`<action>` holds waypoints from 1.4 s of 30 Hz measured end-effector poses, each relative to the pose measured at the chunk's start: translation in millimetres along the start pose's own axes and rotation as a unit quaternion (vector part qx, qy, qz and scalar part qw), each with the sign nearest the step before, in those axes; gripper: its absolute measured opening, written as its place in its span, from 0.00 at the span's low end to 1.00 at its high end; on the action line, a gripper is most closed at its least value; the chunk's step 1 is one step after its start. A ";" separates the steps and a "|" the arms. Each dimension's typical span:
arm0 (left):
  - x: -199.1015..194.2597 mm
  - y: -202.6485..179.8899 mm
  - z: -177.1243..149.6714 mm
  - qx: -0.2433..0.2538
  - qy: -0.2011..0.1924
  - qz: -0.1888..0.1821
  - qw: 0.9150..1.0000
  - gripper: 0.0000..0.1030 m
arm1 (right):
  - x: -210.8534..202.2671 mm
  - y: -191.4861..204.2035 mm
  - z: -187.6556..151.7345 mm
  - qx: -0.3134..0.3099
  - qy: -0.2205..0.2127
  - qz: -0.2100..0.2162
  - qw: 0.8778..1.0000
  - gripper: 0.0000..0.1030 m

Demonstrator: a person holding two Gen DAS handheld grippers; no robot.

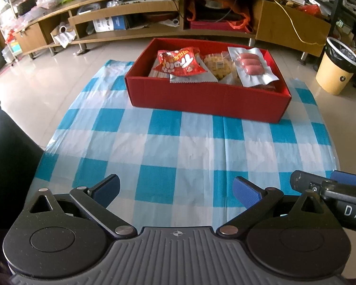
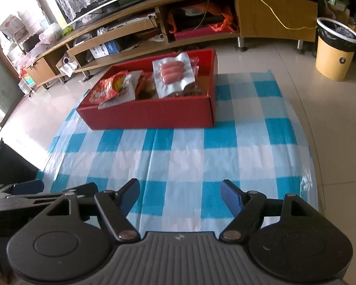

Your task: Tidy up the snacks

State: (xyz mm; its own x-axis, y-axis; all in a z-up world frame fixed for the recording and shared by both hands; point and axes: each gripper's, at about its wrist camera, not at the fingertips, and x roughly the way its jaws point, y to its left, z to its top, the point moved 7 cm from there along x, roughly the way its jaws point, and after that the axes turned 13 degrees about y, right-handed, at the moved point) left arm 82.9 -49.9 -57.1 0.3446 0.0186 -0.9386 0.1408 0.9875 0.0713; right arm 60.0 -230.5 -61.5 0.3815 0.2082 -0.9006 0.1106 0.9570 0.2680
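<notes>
Red box point(image 1: 208, 99) lies long axis crosswise; both hand-held grippers point(image 1: 176, 191) point(image 2: 180, 196) seemingly half-open, empty.

A red cardboard box point(image 1: 208, 99) sits at the far end of the blue-and-white checked tabletop point(image 1: 178, 156). Inside it, a red crinkled snack packet point(image 1: 180, 63) lies left, a clear-wrapped round cake point(image 1: 218, 65) in the middle, a silver vacuum pack of sausages point(image 1: 250, 66) right.

Each gripper, left point(image 1: 176, 191) and right point(image 2: 180, 196), is built from black linkage arms with silver pivot screws, round black discs and a grey ribbed body. Blue pads point(image 1: 245, 193) are fitted on the fingers. White letters "DA" are seen on one housing.
</notes>
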 end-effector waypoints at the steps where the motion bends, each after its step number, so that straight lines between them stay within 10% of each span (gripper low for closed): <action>1: -0.6 -0.5 -2.4 0.002 0.000 0.001 1.000 1.00 | -0.2 -0.5 -2.5 0.001 0.001 0.000 1.000 0.70; 42: -0.6 6.2 -36.5 0.012 0.015 0.020 1.000 0.99 | 7.0 0.6 -36.5 -0.007 0.030 -0.013 0.999 0.74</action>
State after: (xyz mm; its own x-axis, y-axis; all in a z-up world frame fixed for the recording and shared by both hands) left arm 49.7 -38.1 -68.4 0.3232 0.0621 -0.9443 0.1505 0.9818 0.1161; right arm 29.2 -221.1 -80.1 0.3223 0.1948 -0.9264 0.1061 0.9650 0.2398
